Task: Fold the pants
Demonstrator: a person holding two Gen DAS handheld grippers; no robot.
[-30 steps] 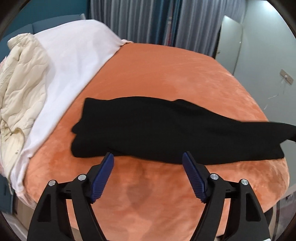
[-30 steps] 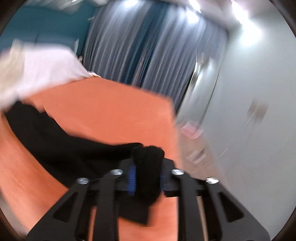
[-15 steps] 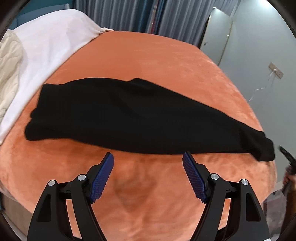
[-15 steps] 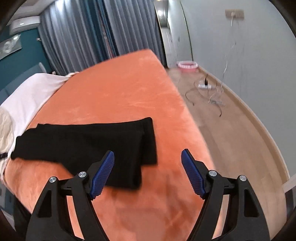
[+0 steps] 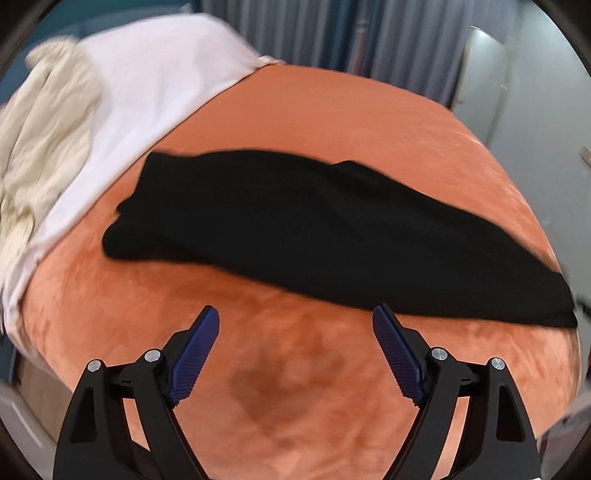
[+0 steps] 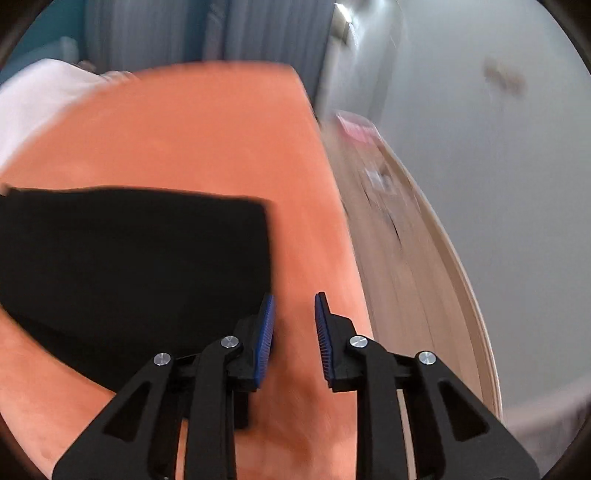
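Note:
Black pants (image 5: 332,236) lie lengthwise across the orange bed (image 5: 369,110), folded along their length, waist end at the left. My left gripper (image 5: 295,309) hovers over bare bedding just in front of the pants' near edge. Its jaws are wide and still opening, with nothing between them. In the right wrist view the leg end of the pants (image 6: 129,258) fills the left side. My right gripper (image 6: 294,296) hangs just right of that end, over orange bedding. Its jaws are closing to a narrow gap with only bedding showing between them; the left pad (image 6: 266,332) sits beside the cloth edge.
A white sheet (image 5: 147,74) and a cream quilt (image 5: 40,147) cover the bed's left end. Grey curtains (image 5: 332,33) hang behind. The bed's right edge drops to a wooden floor (image 6: 406,277), where a pink object (image 6: 358,129) lies near the wall.
The right gripper let go of the pants' leg end, opened wide, then dropped toward the bed and narrowed. The left gripper sank nearer the bed and its jaws spread slightly.

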